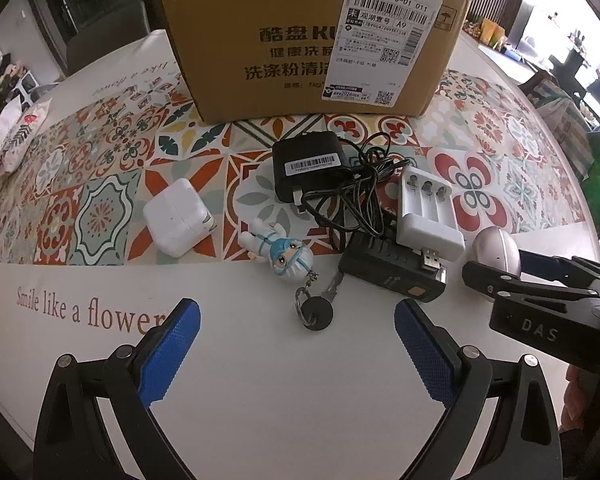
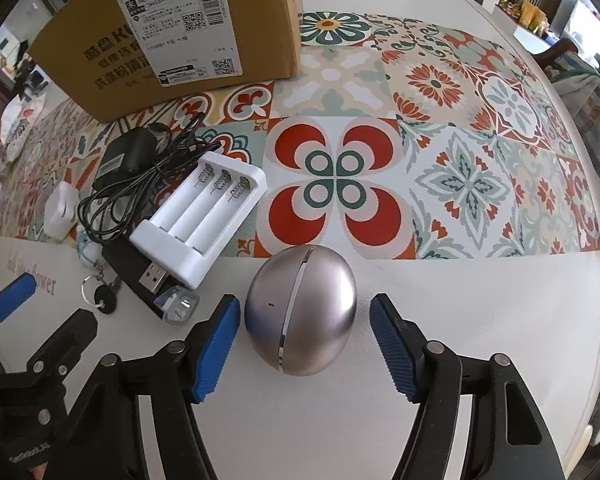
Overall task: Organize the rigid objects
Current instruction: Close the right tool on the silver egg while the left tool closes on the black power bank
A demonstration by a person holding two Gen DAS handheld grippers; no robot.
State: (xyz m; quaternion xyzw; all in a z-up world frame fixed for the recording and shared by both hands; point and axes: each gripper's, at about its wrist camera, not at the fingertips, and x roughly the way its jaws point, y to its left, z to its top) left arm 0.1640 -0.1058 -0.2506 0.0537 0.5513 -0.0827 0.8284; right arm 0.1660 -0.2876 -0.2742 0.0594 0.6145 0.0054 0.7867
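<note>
1. The right gripper (image 2: 305,322) points down at the table (image 2: 480,308); its jaws stand about half open around the silver egg (image 2: 302,312); the left pad is very near the shell, the right pad is clearly apart, so nothing is gripped.
2. The left gripper (image 1: 297,322) is wide open and empty above the white part of the table; a key ring (image 1: 314,312) lies between its tips.
3. Beyond lie a battery charger (image 2: 204,216), black adapters with a tangled cable (image 1: 364,192), a white plug (image 1: 176,216) and a figurine (image 1: 284,252).
4. A box (image 1: 312,40) stands behind them.
</note>
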